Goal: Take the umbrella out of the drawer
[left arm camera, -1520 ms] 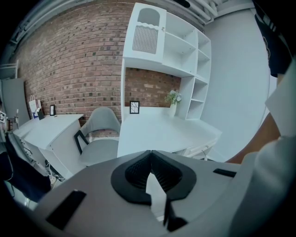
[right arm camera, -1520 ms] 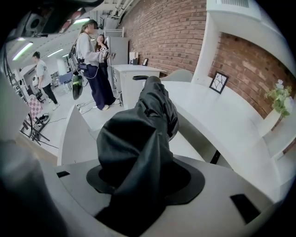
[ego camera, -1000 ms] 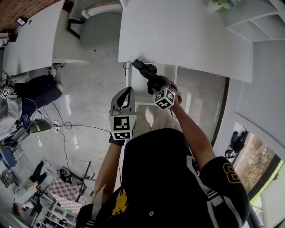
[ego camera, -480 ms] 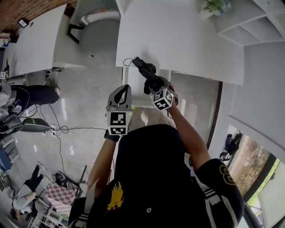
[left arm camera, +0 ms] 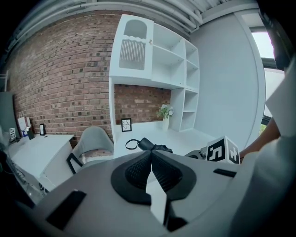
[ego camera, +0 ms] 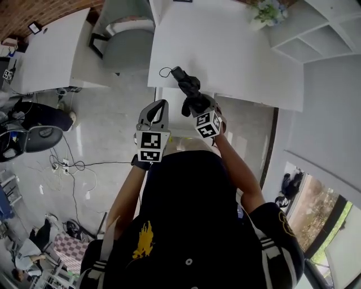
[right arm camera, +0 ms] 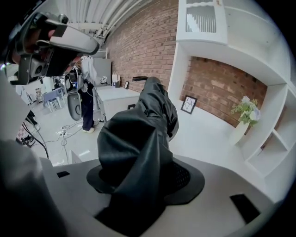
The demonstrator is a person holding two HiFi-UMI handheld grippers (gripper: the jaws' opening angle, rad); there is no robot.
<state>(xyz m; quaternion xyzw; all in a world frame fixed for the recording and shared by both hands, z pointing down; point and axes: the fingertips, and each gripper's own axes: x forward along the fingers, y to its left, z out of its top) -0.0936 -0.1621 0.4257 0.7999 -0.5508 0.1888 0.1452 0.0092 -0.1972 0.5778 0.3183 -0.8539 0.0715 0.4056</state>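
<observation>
A folded black umbrella (ego camera: 187, 86) with a thin wrist loop (ego camera: 164, 72) hangs over the front edge of the white desk (ego camera: 237, 51). My right gripper (ego camera: 195, 105) is shut on its lower part, and the black fabric (right arm camera: 143, 148) fills the space between the jaws in the right gripper view. Below it, under the desk edge, is the white drawer (ego camera: 176, 113). My left gripper (ego camera: 160, 106) stays beside the umbrella to the left, shut with its pads meeting and nothing held (left arm camera: 151, 155). From the left gripper view the umbrella (left arm camera: 155, 147) shows ahead.
A grey chair (ego camera: 124, 34) stands left of the desk. A potted plant (ego camera: 265, 11) and white shelves (ego camera: 316, 34) sit at the desk's far side. Cables (ego camera: 73, 166) lie on the floor at the left. A person (right arm camera: 88, 92) stands further off.
Both grippers have risen. The umbrella has come up with the right gripper and now reaches further over the desk edge. The left gripper stays shut and empty.
</observation>
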